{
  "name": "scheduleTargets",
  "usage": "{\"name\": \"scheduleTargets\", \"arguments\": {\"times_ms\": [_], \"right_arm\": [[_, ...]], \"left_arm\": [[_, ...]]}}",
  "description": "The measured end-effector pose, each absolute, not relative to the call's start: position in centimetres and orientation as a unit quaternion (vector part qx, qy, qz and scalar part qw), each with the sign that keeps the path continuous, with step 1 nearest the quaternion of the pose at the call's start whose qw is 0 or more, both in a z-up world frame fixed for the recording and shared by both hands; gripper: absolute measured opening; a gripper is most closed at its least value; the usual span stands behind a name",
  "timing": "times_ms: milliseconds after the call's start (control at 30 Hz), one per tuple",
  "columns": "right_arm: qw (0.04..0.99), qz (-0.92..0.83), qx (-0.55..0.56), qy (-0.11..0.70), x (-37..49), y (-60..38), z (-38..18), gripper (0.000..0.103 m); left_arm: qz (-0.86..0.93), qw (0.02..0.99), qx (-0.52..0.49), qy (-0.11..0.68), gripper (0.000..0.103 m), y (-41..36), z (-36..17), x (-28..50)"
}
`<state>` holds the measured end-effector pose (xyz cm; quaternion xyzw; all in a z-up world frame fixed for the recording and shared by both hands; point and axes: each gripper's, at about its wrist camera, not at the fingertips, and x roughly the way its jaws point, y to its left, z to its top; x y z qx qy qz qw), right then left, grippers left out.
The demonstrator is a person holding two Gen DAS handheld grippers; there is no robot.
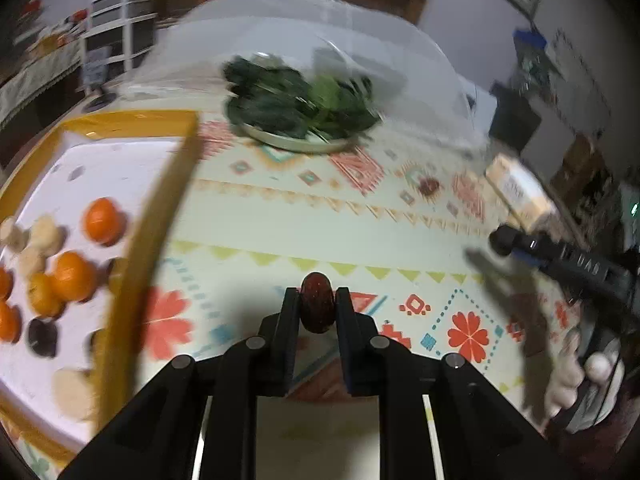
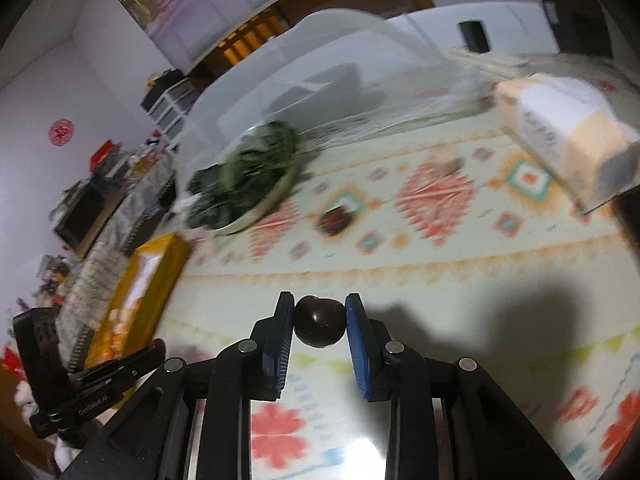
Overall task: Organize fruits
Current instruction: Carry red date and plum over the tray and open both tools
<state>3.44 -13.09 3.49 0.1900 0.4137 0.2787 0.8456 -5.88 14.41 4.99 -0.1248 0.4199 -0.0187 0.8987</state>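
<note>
a counter (image 1: pixel 280 216) covered in a pale patterned cloth fills both views. at its far side a clear dome cover (image 1: pixel 320 40) stands over a plate of dark leafy greens (image 1: pixel 300 108), and a tan box (image 2: pixel 568 132) lies toward the right edge. on the left sits a yellow-rimmed tray (image 1: pixel 160 208) with a white floor, already holding several oranges (image 1: pixel 102 220), some pale round fruits (image 1: pixel 46 234) and a few dark ones (image 1: pixel 40 338), so the sorting looks well under way. the left hand-held gripper (image 1: pixel 317 308) is closed on a dark red, date-like fruit (image 1: pixel 317 304), held above the cloth just right of the tray. the right hand-held gripper (image 2: pixel 320 322) is clamped on a dark, glossy round fruit (image 2: pixel 320 326), farther from the tray. both fruits likely have yet to reach the tray. one more small dark fruit (image 2: pixel 334 220) lies loose on the cloth near the greens, apparently left to collect.
</note>
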Motion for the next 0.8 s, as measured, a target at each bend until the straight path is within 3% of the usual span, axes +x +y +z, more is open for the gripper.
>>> {"name": "scheduleTargets", "arguments": {"times_ms": [333,800], "right_arm": [[0.812,0.374,0.158,0.419,-1.4,-0.2,7.0,0.029],[0.773,0.445,0.062,0.448,-5.4,16.7,6.1,0.029]], "left_arm": [[0.063,0.912,-0.198,0.353,0.017,26.4,8.0,-13.4],[0.134,0.892,-0.231,0.365,0.017,35.2,4.4,-17.1]]}}
